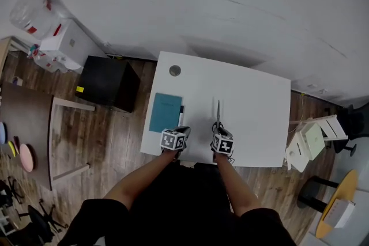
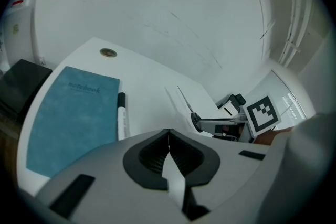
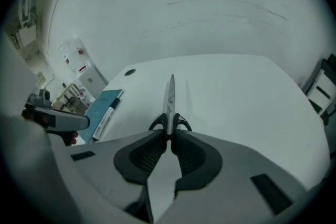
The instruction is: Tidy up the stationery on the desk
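Note:
A teal notebook (image 1: 165,112) (image 2: 73,118) (image 3: 102,105) lies on the left part of the white desk (image 1: 253,106). A black-capped marker (image 1: 181,116) (image 2: 122,113) (image 3: 105,118) lies along its right edge. Closed scissors (image 1: 218,115) (image 3: 170,97) (image 2: 186,105) lie mid-desk, blades pointing away. My left gripper (image 1: 174,140) (image 2: 168,136) is shut and empty at the front edge, just below the notebook and marker. My right gripper (image 1: 222,144) (image 3: 169,134) is shut right behind the scissors' black handles, with nothing between its jaws.
A round cable hole (image 1: 174,70) (image 2: 108,52) sits in the desk's far left corner. A black cabinet (image 1: 106,83) stands left of the desk, with a wooden frame (image 1: 63,135) beside it. White boxes (image 1: 308,144) stand off the desk's right side.

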`<state>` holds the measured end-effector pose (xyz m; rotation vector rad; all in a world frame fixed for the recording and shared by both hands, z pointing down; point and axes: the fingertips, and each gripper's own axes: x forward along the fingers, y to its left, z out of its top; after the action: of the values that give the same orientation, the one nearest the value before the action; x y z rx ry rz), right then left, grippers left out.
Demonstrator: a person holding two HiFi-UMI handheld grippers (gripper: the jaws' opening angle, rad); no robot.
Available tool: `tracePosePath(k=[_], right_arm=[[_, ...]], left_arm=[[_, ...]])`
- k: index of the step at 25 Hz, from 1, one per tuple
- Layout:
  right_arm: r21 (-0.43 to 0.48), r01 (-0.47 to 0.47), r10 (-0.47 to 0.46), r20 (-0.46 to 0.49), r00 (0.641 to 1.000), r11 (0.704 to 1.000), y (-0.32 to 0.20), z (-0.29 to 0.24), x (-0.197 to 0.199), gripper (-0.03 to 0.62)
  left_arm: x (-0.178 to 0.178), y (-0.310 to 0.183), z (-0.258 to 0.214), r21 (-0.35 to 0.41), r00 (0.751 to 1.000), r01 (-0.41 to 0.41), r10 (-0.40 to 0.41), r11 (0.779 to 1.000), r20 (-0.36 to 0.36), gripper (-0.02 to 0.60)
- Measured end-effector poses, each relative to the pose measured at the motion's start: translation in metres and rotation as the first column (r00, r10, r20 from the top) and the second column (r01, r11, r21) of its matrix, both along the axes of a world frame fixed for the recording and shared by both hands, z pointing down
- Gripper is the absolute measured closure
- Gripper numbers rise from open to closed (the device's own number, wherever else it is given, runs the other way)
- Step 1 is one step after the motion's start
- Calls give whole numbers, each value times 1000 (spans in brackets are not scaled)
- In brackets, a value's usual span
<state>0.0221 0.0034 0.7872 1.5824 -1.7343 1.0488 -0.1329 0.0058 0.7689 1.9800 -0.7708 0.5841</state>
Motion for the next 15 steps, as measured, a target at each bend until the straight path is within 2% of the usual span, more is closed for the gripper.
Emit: tracePosePath(k=[8, 15], right_arm=[[-23, -73, 75, 106, 992, 997, 14, 8, -108, 509], [-52, -46, 50, 93, 994, 998, 15, 16, -151, 508]], left_arm=[[-68, -12, 8, 33, 999, 28, -29, 999, 36, 568], [-91, -12, 10, 35, 999, 13, -14, 999, 30, 568]])
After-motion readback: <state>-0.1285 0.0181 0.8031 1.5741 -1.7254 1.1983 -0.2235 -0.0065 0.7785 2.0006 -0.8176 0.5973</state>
